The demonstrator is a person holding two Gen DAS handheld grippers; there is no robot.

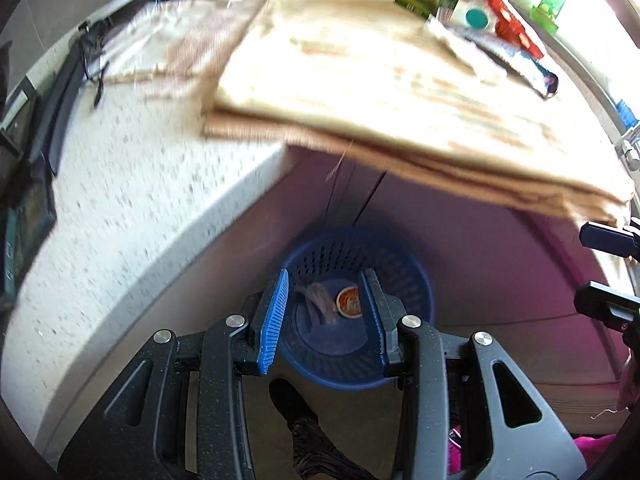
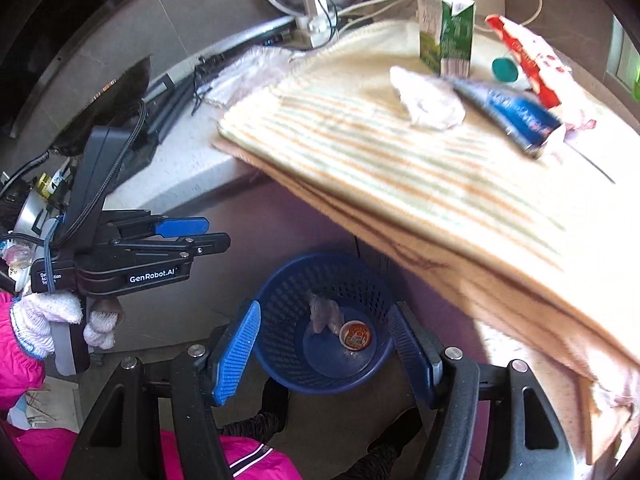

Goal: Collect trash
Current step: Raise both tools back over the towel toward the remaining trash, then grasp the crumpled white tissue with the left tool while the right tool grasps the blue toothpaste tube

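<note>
**Both grippers hanging over the waste basket beside the tabletop**

A white speckled tabletop (image 1: 132, 184) is running along a grey tiled wall, and a striped cream cloth (image 2: 400, 168) is lying folded on it, its edge overhanging a purple cabinet front. A blue perforated basket (image 2: 280, 312) is standing on the floor below that overhang. Inside it are lying a crumpled clear wrapper (image 2: 324, 314) and, just beside it, a small round cup with an orange printed lid (image 2: 355, 335); the lid's print is too small for reading.

On the cloth are sitting a green-and-white carton (image 2: 448, 32), upright, a crumpled white tissue (image 2: 428, 100), a blue tube (image 2: 516, 114), a teal cap (image 2: 505, 69) and a red-and-white wrapper (image 2: 528, 56). Their lettering is blurring out.

The left gripper (image 2: 214, 232), bearing the words "GenRobot.AI", is being held by a hand in a white knitted glove (image 2: 44, 316) with a pink sleeve; its fingers are standing partly apart, grasping nothing. The right gripper (image 2: 326, 348) is pointing down at the basket, its fingers released and empty.
</note>
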